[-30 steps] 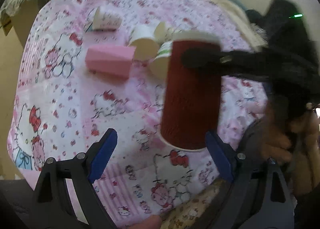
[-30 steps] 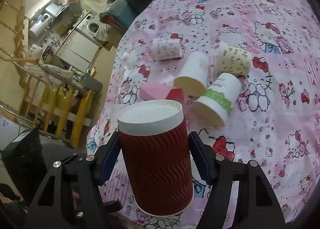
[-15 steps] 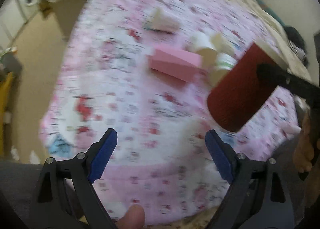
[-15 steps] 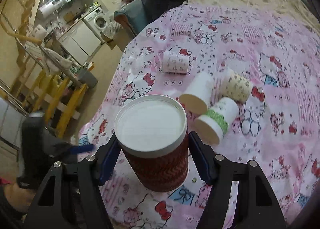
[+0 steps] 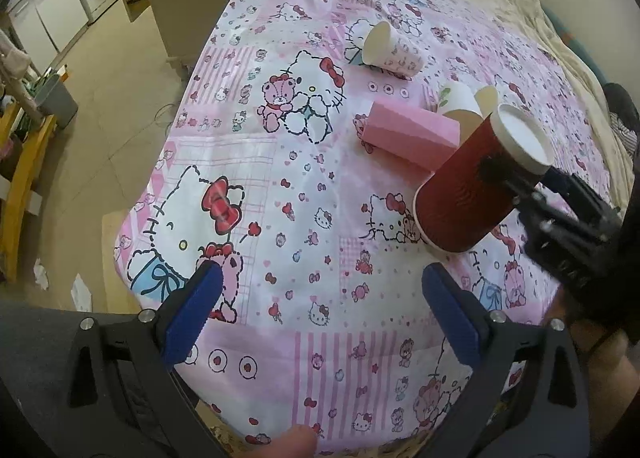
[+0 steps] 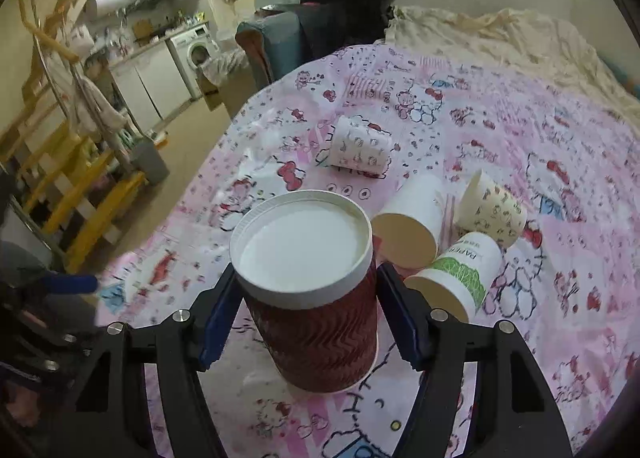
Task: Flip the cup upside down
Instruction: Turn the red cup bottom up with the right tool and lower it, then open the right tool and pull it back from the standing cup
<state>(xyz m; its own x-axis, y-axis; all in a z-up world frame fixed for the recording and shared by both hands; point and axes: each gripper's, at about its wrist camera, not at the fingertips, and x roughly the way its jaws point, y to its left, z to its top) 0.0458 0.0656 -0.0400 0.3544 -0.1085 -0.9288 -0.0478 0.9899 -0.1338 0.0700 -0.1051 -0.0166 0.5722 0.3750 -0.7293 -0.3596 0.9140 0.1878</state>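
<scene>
Red ribbed cup (image 6: pixel 320 310) is pinched between the right tongs (image 6: pixel 308 318), blue pads pressed on its sides just under the white end. The white flat end faces up, wide rim down: already inverted, tilted slightly. From the left wrist view the cup (image 5: pixel 468 193) leans, lower rim at or just above the Hello Kitty bedspread (image 5: pixel 280 185); can't tell if it touches.

Left tongs (image 5: pixel 320 310) are spread wide, nothing between them, hovering over the near edge of the bed, cup ahead and to their right.

Beyond the right tongs, past the cup: pink block (image 5: pixel 412 135) just behind it, then three paper cups on their sides, plain white (image 6: pixel 412 225), green-labelled (image 6: pixel 460 278), patterned cream (image 6: pixel 492 209), clustered and touching. A fourth printed cup (image 6: pixel 360 145) lies farther out, apart.

Step, my read: flip is done, placement in hand. Next: level the cup so the rim seats flat, lower until the bedspread carries it, then spread the tongs and back straight out. Soft bedding is the risk: cup may tip on release.
</scene>
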